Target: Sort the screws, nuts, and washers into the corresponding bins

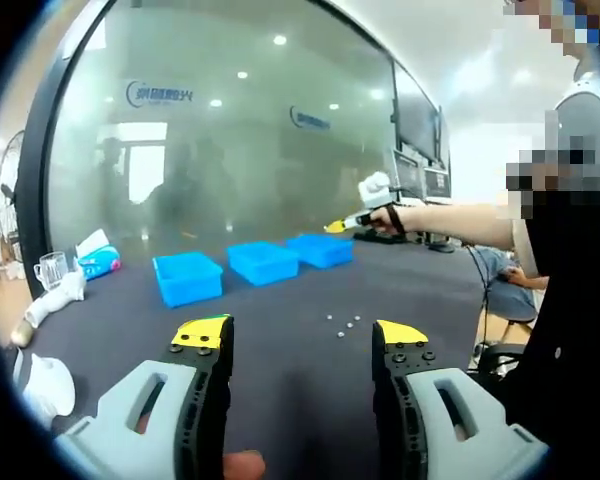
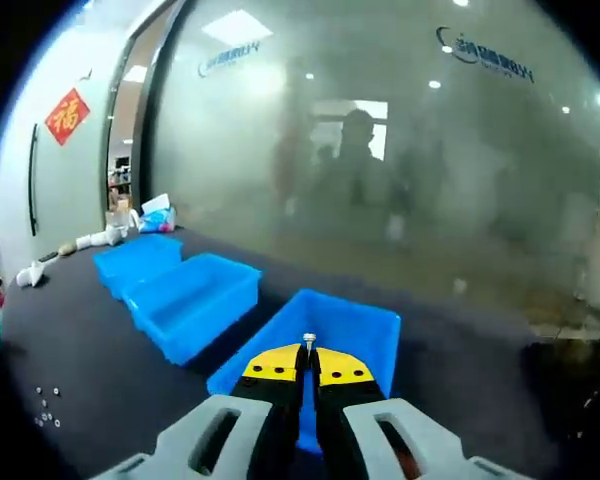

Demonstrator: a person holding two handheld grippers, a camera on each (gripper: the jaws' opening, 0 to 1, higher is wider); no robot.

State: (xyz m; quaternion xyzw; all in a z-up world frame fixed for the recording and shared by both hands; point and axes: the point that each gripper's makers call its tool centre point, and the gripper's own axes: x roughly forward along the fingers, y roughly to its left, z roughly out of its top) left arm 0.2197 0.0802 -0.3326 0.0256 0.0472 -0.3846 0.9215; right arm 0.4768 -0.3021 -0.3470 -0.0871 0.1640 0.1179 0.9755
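Left gripper (image 1: 300, 335): jaws wide apart with nothing between them, rising from 6 o'clock of the left gripper view over the dark table (image 1: 280, 380).
Loose hardware (image 1: 342, 323): a small scatter of pale pieces on the table, between the yellow tips and just beyond them; too small to tell screws from nuts or washers.
Bins: three blue trays in a row across the left gripper view, left bin (image 1: 188, 277) at 10 o'clock of the pieces, middle bin (image 1: 263, 262) at 11 o'clock, right bin (image 1: 321, 250) at 12 o'clock.
Right gripper (image 2: 308, 362): jaws pressed together on a small screw (image 2: 308, 342), which stands up from the yellow tips, held above the near edge of the nearest blue bin (image 2: 355, 335).
Other pieces (image 2: 47, 405): a few pale specks on the table at 8 o'clock of the right gripper view.
Clutter: a glass (image 1: 52, 270) and a tissue pack (image 1: 98, 260) at the table's far left end.
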